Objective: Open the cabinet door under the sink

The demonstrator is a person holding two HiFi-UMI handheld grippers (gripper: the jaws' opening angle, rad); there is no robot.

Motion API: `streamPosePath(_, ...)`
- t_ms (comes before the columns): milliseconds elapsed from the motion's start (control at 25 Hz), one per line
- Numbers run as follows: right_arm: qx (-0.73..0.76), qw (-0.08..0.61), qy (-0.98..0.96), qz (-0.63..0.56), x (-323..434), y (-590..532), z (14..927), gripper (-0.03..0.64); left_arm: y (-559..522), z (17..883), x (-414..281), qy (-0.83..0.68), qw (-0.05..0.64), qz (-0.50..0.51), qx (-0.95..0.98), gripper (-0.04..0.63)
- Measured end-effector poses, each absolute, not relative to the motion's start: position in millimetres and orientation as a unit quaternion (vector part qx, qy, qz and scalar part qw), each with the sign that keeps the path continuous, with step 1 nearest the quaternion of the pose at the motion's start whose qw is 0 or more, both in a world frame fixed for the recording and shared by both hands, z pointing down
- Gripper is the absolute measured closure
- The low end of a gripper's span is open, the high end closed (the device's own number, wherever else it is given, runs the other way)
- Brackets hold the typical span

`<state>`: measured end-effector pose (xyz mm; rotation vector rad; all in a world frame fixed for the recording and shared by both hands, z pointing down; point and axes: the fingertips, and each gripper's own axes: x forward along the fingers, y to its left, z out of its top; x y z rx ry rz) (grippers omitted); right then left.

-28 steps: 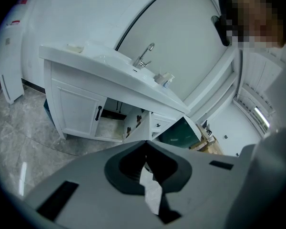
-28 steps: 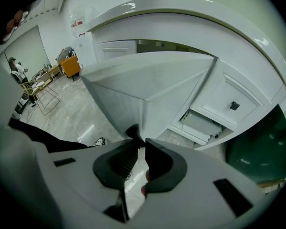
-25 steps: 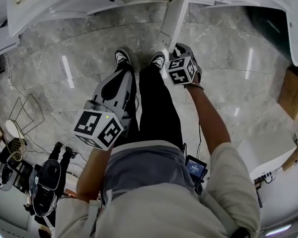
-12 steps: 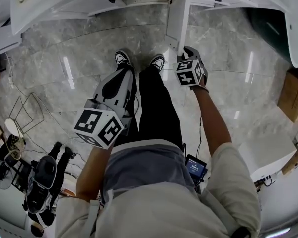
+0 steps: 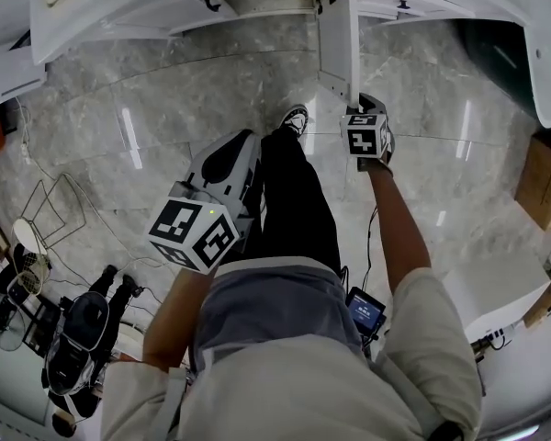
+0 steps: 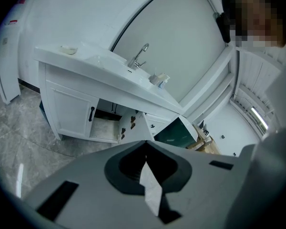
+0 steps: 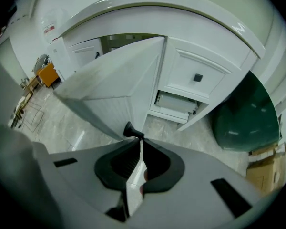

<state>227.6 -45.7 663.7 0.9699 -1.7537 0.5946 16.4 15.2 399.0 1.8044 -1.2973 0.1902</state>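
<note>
The white cabinet door (image 5: 337, 35) under the sink stands swung out from the vanity, edge-on in the head view. In the right gripper view its inner panel (image 7: 115, 87) fills the middle, with the black handle (image 7: 130, 130) at the jaw tips. My right gripper (image 7: 141, 140) (image 5: 360, 104) is shut on that handle at the door's free edge. My left gripper (image 5: 241, 141) hangs by the person's left leg, away from the cabinet, shut with nothing in it (image 6: 145, 146). The left gripper view shows the open compartment (image 6: 106, 126) beside a closed door (image 6: 72, 112) below the faucet (image 6: 139, 56).
A dark green bin (image 7: 245, 116) (image 5: 496, 49) stands right of the vanity, beside a drawer with a black knob (image 7: 197, 78). A cardboard box (image 5: 540, 175) sits far right. A wire rack (image 5: 46, 211) and black gear (image 5: 81, 338) lie on the marble floor at left.
The door has swung further open to the right, my right gripper moving with its handle. My left gripper has shifted slightly up and right.
</note>
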Motion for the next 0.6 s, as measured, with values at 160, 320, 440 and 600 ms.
streamPosePath(160, 0.439, 0.470, -0.701, 0.308, 247, -46, 660, 0.600, 14, 389, 10, -0.528, 0.433, 0.072, 0.727, 0.595)
streamPosePath(320, 0.460, 0.442, -0.688, 0.347, 254, -34, 652, 0.603, 23, 380, -1, -0.538, 0.433, 0.065, 0.720, 0.595)
streamPosePath(440, 0.465, 0.429, -0.685, 0.362, 255, -21, 642, 0.603, 32, 376, -8, -0.543, 0.434, 0.066, 0.716, 0.595)
streamPosePath(600, 0.467, 0.416, -0.687, 0.370, 255, -8, 627, 0.604, 42, 371, -11, -0.541, 0.432, 0.069, 0.718, 0.595)
